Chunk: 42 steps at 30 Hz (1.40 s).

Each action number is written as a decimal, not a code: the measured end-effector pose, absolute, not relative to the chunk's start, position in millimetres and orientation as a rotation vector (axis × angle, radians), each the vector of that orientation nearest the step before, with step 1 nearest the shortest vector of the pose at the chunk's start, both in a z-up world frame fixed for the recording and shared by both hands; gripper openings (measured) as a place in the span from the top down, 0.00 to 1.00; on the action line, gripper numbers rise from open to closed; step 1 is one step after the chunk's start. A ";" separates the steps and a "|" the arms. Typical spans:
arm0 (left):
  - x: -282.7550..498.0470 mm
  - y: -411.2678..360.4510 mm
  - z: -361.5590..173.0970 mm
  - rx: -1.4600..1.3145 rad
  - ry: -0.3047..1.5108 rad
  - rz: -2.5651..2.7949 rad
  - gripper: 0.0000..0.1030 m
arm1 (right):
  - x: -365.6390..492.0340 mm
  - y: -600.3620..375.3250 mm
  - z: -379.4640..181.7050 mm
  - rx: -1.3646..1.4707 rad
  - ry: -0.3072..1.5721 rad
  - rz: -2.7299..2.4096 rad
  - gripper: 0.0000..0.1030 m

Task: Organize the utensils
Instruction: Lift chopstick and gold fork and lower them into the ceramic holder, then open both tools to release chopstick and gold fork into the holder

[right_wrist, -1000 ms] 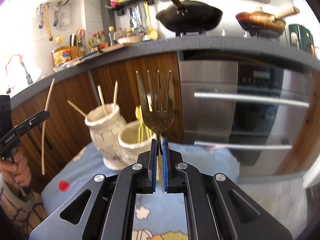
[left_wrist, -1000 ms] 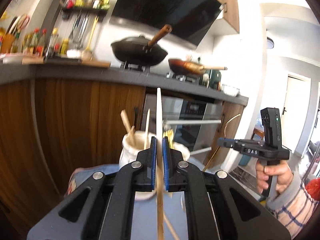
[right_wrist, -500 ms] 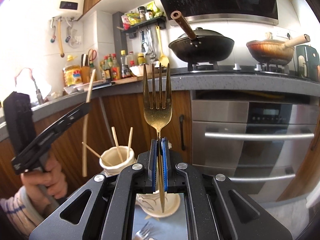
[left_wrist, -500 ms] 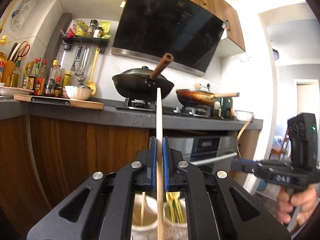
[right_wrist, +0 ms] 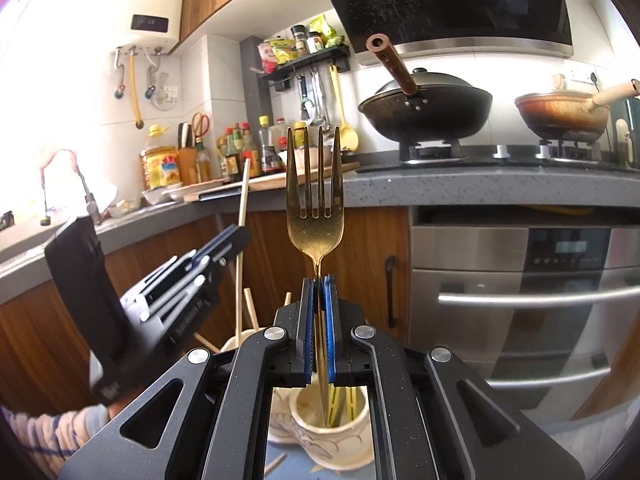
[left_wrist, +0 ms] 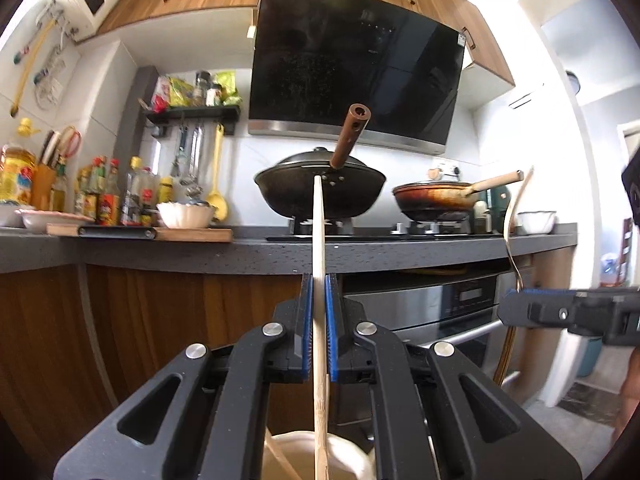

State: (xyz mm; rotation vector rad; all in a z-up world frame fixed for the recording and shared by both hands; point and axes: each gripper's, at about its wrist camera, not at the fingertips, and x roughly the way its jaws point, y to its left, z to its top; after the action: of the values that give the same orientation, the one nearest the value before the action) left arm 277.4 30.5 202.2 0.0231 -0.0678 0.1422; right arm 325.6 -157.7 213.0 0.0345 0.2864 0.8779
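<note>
My left gripper [left_wrist: 319,280] is shut on a pale wooden chopstick [left_wrist: 319,232] that stands upright, its lower end over a white ceramic holder [left_wrist: 344,454] at the bottom edge. My right gripper [right_wrist: 319,284] is shut on the thin neck of a gold fork [right_wrist: 315,220], tines up. The fork's handle hangs down into a cream ceramic cup [right_wrist: 308,436] holding yellow-gold utensils. A second holder with wooden chopsticks [right_wrist: 250,312] stands just behind, partly hidden. In the right wrist view the left gripper [right_wrist: 236,238] sits at the left with its chopstick [right_wrist: 242,200]. The right gripper [left_wrist: 506,312] shows at the left view's right.
A dark counter [left_wrist: 240,250] runs across behind, carrying a black wok [left_wrist: 320,192], a brown pan [left_wrist: 436,196], bottles and a cutting board. An oven [right_wrist: 532,280] with bar handles sits below it. A blue patterned cloth [right_wrist: 288,468] lies under the holders. A striped sleeve [right_wrist: 44,436] is low left.
Both grippers have risen with their utensils, so the holders dropped to the bottom of each view. The left gripper came closer to the right one, and the fork's handle now hangs over the cup.
</note>
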 end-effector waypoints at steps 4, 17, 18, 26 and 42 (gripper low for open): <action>280.6 21.0 191.7 0.077 -0.061 0.182 0.94 | 331.5 -145.0 205.1 0.008 0.298 0.862 0.94; 292.4 8.8 149.9 0.146 0.067 0.243 0.94 | 350.4 -119.9 156.0 -0.093 0.453 0.822 0.94; 293.8 10.2 148.1 0.145 0.081 0.252 0.94 | 350.2 -118.1 152.8 -0.101 0.462 0.824 0.94; 292.2 15.4 137.0 0.130 0.151 0.259 0.94 | 355.8 -112.4 138.5 -0.108 0.513 0.831 0.94; 289.8 11.4 134.1 0.143 0.172 0.274 0.92 | 371.0 -107.8 134.6 -0.051 0.531 0.816 0.94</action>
State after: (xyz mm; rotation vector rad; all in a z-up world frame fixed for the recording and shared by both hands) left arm 289.8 11.4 134.1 0.1425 0.1720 0.2737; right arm 371.0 -107.8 134.6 -0.0509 0.5314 0.8160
